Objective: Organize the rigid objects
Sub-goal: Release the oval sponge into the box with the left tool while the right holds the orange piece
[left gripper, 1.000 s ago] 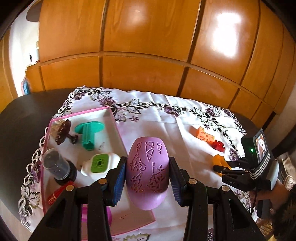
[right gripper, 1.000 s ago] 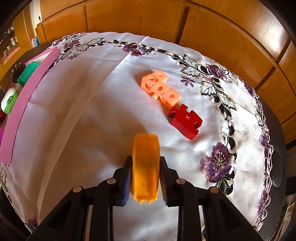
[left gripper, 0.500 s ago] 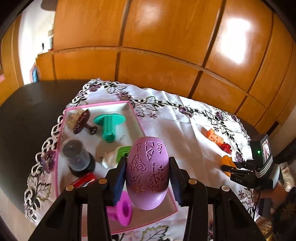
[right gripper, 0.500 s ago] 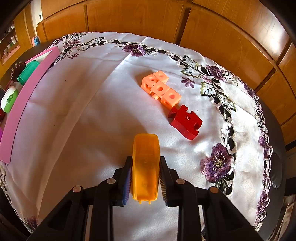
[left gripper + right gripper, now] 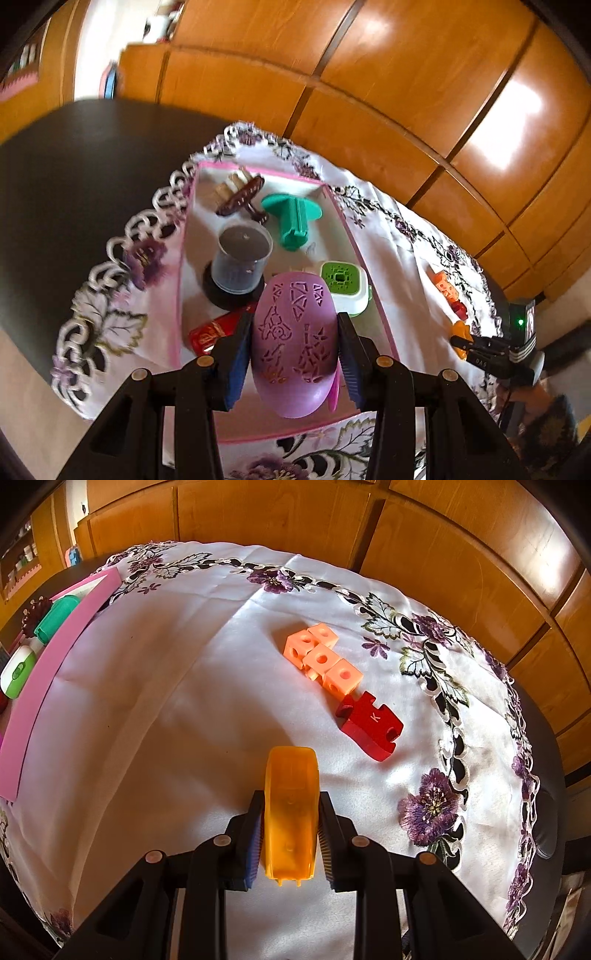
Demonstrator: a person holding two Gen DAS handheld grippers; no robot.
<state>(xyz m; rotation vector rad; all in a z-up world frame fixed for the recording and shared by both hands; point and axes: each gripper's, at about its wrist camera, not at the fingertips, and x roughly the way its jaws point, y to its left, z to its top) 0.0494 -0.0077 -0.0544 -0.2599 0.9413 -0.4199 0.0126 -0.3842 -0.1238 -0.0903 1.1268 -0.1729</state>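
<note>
Left tool (image 5: 293, 354) grips one purple perforated oval shell (image 5: 294, 343) above the pink tray (image 5: 373, 295). Right tool (image 5: 290, 843) clamps one orange piece (image 5: 291, 812); four orange cubes (image 5: 321, 659) and one red block (image 5: 371, 725) lie ahead on the desk.

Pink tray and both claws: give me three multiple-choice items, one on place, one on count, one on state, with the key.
1. Where does the red K block lie?
A. in the pink tray
B. on the tablecloth beside the orange cubes
C. in the left claw

2. How many joined orange cubes show?
A. two
B. four
C. six

3. What is the left claw doing?
A. open, holding nothing
B. shut on the purple shell
C. shut on the teal piece

Key: 1 B, it sits on the tablecloth, outside the pink tray. 2 B, four cube faces show. 3 B, its pads press both sides of the purple shell above the tray; the right claw grips the orange piece.
</note>
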